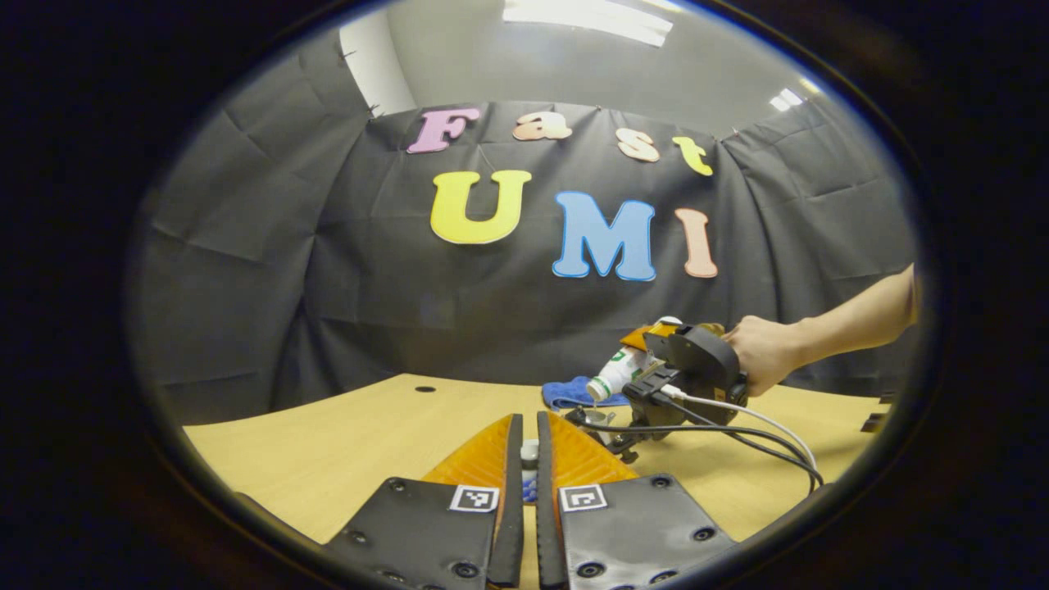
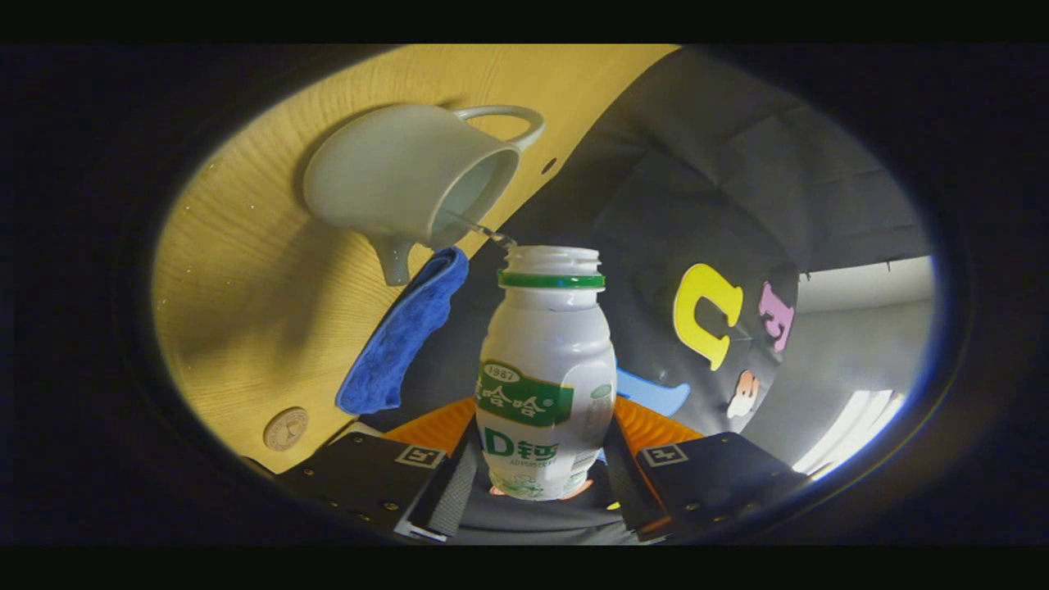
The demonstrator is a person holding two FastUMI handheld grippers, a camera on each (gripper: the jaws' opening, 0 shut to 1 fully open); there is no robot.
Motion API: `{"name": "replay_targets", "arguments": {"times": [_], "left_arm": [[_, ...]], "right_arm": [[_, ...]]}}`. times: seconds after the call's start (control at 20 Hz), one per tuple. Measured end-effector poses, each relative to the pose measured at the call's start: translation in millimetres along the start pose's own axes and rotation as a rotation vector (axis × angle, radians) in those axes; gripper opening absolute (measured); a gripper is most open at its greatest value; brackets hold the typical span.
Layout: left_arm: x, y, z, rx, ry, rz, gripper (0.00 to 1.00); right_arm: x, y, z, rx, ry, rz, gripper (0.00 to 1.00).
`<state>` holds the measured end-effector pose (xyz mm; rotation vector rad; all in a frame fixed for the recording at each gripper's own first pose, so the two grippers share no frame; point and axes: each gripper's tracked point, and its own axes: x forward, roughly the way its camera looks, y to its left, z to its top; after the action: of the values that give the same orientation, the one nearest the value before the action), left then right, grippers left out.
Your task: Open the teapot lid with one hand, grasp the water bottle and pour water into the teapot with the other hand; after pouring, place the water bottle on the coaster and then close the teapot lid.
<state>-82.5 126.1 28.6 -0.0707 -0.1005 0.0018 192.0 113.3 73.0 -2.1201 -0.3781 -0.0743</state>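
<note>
The water bottle (image 2: 545,377) is tipped over the open teapot (image 2: 410,184) on the bench (image 2: 246,311), a thin stream running from its mouth, with the right gripper (image 2: 541,459) jaws clenched on its body. A blue cloth (image 2: 401,336) lies beside the teapot. The left gripper (image 1: 529,459) jaws pinch a small pale thing, likely the lid (image 1: 529,451).

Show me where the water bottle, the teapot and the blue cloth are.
Water bottle (image 2: 547,385): right gripper view, on its labelled body.
Teapot (image 2: 385,184): right gripper view, on its outer wall.
Blue cloth (image 2: 401,336): right gripper view, on its middle.
</note>
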Motion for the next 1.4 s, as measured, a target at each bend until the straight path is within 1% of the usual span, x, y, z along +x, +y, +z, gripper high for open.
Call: {"name": "replay_targets", "arguments": {"times": [0.15,0.3,0.7,1.25,1.4], "left_arm": [[0,-1,-1,0.006,0.005,-0.004,0.13],[-1,-1,-1,0.009,0.005,-0.005,0.13],[0,-1,1,0.01,0.003,-0.005,0.13],[0,-1,1,0.016,0.004,-0.005,0.13],[-1,-1,1,0.016,0.001,-0.005,0.13]], "right_arm": [[-1,-2,8,-0.055,-0.015,-0.024,0.72],[0,1,13,-0.06,-0.023,-0.016,0.72],[1,-12,17,-0.106,-0.041,-0.044,0.71],[-1,-10,16,-0.099,-0.043,-0.035,0.71],[-2,-7,16,-0.075,-0.041,-0.022,0.72]]}}
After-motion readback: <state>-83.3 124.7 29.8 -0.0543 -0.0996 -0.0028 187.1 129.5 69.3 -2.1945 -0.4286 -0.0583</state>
